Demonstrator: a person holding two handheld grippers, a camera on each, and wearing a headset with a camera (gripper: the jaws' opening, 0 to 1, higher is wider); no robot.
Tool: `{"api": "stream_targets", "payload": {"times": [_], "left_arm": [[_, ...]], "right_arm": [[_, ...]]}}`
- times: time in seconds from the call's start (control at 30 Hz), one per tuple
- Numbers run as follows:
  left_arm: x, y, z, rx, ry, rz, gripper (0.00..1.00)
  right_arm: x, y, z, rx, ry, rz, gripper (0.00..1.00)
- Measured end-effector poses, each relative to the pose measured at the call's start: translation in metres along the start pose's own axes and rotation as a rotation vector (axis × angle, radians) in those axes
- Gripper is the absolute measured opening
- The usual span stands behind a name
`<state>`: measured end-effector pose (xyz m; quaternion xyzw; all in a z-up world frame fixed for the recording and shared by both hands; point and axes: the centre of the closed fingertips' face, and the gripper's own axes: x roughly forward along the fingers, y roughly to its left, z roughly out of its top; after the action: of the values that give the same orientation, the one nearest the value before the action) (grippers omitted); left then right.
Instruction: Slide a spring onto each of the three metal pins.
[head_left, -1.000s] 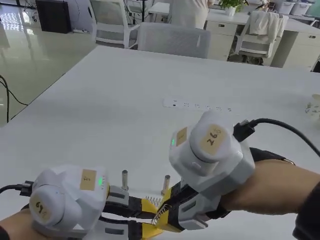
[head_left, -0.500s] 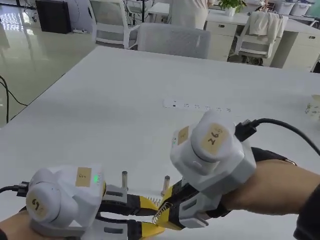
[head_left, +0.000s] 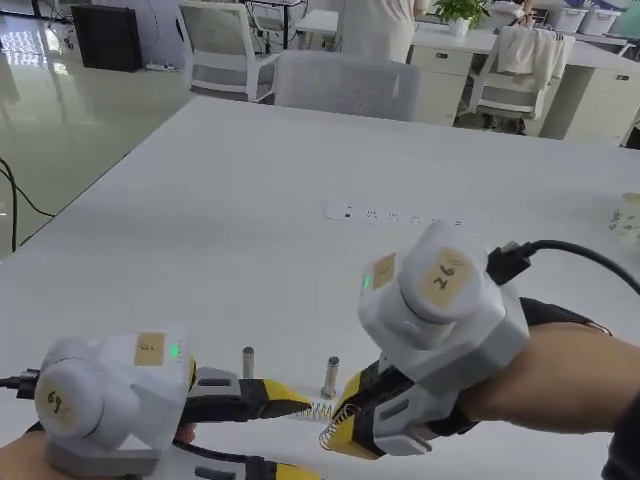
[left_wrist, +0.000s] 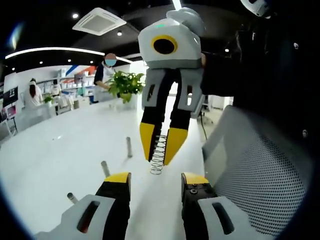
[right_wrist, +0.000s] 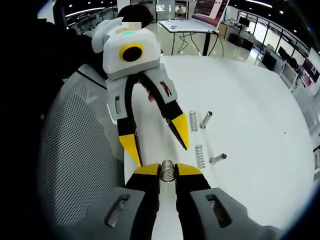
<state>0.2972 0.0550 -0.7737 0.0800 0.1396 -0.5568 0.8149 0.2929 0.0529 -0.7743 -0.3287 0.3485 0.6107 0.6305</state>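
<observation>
My right gripper (right_wrist: 167, 172) is shut on one end of a small metal spring (right_wrist: 168, 169), which points toward the left gripper. Facing it, my left gripper (left_wrist: 156, 179) stands open, its yellow jaws either side of the spring (left_wrist: 158, 156) without touching it. In the head view the right gripper (head_left: 342, 428) and left gripper (head_left: 293, 435) meet near the table's front edge, the spring (head_left: 328, 432) between them. Two upright metal pins (head_left: 248, 360) (head_left: 332, 374) stand just beyond. The left gripper view has three bare pins (left_wrist: 129, 146) (left_wrist: 105, 168) (left_wrist: 72, 198).
Two loose springs (right_wrist: 193, 120) (right_wrist: 200, 156) lie on the white table (head_left: 300, 200) beside the pins. A strip of sockets (head_left: 392, 212) is set into the table's middle. Grey chairs (head_left: 345, 82) and desks stand past the far edge.
The left gripper has drawn back to the left and its jaws stand wider apart. The right gripper keeps the spring and has shifted slightly right.
</observation>
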Motion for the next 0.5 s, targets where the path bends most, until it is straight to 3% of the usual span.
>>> {"api": "stream_targets", "payload": {"times": [0.5], "left_arm": [[-0.019,0.014,0.0,-0.036,-0.036,0.093,0.47]], "right_arm": [[-0.011,-0.01,-0.014,0.035,0.01,-0.024,0.09]]}}
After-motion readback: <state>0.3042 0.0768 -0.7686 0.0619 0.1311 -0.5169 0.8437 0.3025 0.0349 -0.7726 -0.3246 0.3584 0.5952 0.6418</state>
